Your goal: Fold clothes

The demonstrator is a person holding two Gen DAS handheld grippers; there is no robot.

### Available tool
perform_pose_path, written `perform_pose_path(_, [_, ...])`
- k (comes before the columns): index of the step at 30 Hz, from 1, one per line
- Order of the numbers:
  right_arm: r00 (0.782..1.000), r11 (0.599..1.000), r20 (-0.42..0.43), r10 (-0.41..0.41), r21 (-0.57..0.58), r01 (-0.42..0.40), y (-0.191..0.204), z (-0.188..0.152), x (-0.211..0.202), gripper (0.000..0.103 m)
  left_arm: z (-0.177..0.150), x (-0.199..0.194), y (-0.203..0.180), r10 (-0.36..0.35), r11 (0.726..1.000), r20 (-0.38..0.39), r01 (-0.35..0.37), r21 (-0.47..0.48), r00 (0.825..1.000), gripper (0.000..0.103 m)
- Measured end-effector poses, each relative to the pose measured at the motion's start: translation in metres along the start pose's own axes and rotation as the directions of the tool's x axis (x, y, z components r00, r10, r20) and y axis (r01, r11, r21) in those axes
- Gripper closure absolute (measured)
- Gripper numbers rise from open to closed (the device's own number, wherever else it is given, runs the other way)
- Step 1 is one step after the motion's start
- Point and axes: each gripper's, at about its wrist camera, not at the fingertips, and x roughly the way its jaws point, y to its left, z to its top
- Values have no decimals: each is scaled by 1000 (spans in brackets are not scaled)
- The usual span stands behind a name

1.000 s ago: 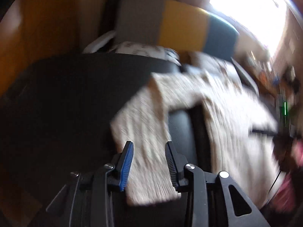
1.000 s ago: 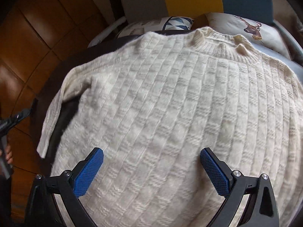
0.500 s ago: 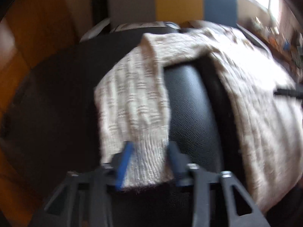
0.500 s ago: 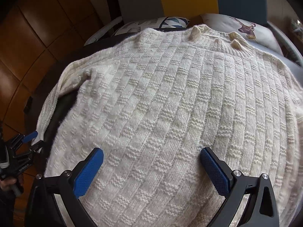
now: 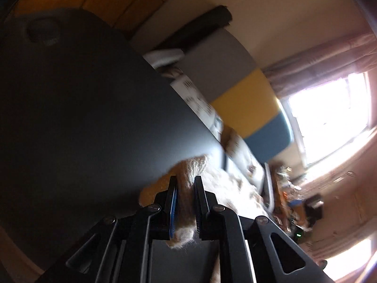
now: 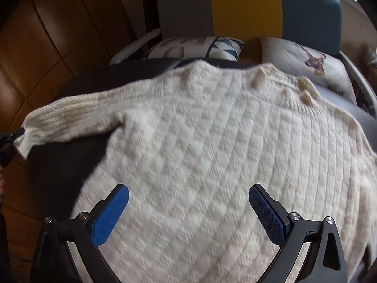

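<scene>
**Currently: Left Sleeve Gripped, Fold Starting**

Evidently the left gripper (image 5: 185, 181), jaws just closing, clenches the ribbed cuff (image 5: 187, 202) of the cream cable-knit sweater (image 6: 212, 153), which lies flat across the black desk (image 6: 59, 165). Its collar points to the far edge; the sleeve stretches towards the left edge. The right gripper (image 6: 188, 202) hovers released. Next move likely: carry the cuff across the body.

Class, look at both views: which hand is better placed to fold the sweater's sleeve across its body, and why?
Left. The left gripper has just closed on the sleeve cuff; the right gripper is open over the sweater, gripping nothing.
</scene>
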Motion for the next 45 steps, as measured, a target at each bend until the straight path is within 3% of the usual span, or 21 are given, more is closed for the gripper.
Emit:
perform_pose_path(3, [1000, 1000, 19, 0, -22, 0, 9, 26, 10, 0, 27, 13, 12, 72, 997, 2, -72, -8, 997, 92])
perform_pose_path(5, [1000, 999, 27, -9, -43, 11, 15, 43, 22, 0, 40, 28, 21, 167, 986, -8, -167, 4, 986, 92])
perform_pose_path(8, [999, 996, 26, -47, -79, 49, 21, 68, 44, 0, 56, 55, 48, 290, 956, -40, -291, -29, 956, 92])
perform_pose_path(12, [989, 977, -13, -149, -156, 146, 25, 91, 82, 0, 63, 83, 80, 424, 903, -87, -428, -35, 901, 92])
perform_pose_path(14, [978, 964, -45, -203, -183, 192, 24, 96, 103, 0, 63, 85, 89, 441, 894, -93, -447, -42, 892, 92])
perform_pose_path(17, [980, 971, -66, -188, -160, 176, 16, 99, 121, 0, 63, 81, 95, 420, 903, -106, -426, -53, 902, 91])
perform_pose_path(20, [987, 984, -51, -156, -100, 150, 6, 98, 124, 0, 66, 66, 103, 374, 913, -115, -387, -125, 920, 86])
perform_pose_path(22, [988, 983, -25, -152, -107, 148, 6, 95, 123, 0, 70, 43, 106, 384, 907, -63, -389, -162, 921, 86])
perform_pose_path(25, [989, 984, -11, -146, -102, 144, 5, 93, 122, 0, 67, 14, 101, 352, 924, 0, -348, -158, 936, 85])
perform_pose_path(27, [989, 984, -7, -146, -101, 145, 5, 92, 122, 0, 59, 8, 90, 358, 929, -3, -357, -97, 934, 83])
perform_pose_path(29, [989, 984, -6, -145, -102, 143, 6, 93, 121, 0, 48, 5, 80, 404, 914, 12, -403, -55, 915, 84])
perform_pose_path(32, [988, 984, -29, -152, -99, 149, 7, 96, 118, 0, 29, 9, 69, 351, 936, -22, -350, 25, 936, 83])
perform_pose_path(35, [985, 980, -9, -172, -106, 170, 14, 100, 106, 0, 23, 32, 60, 382, 921, -41, -377, 98, 923, 83])
perform_pose_path(39, [990, 977, 14, -141, -162, 142, 35, 104, 94, 0, 18, 79, 56, 382, 921, -93, -371, 118, 920, 83])
perform_pose_path(42, [986, 955, -3, -168, -248, 162, 52, 101, 100, 0, 22, 97, 61, 433, 896, -67, -421, 142, 899, 85])
perform_pose_path(45, [980, 939, -29, -197, -293, 180, 61, 96, 113, 0, 33, 96, 73, 459, 886, -43, -453, 95, 888, 90])
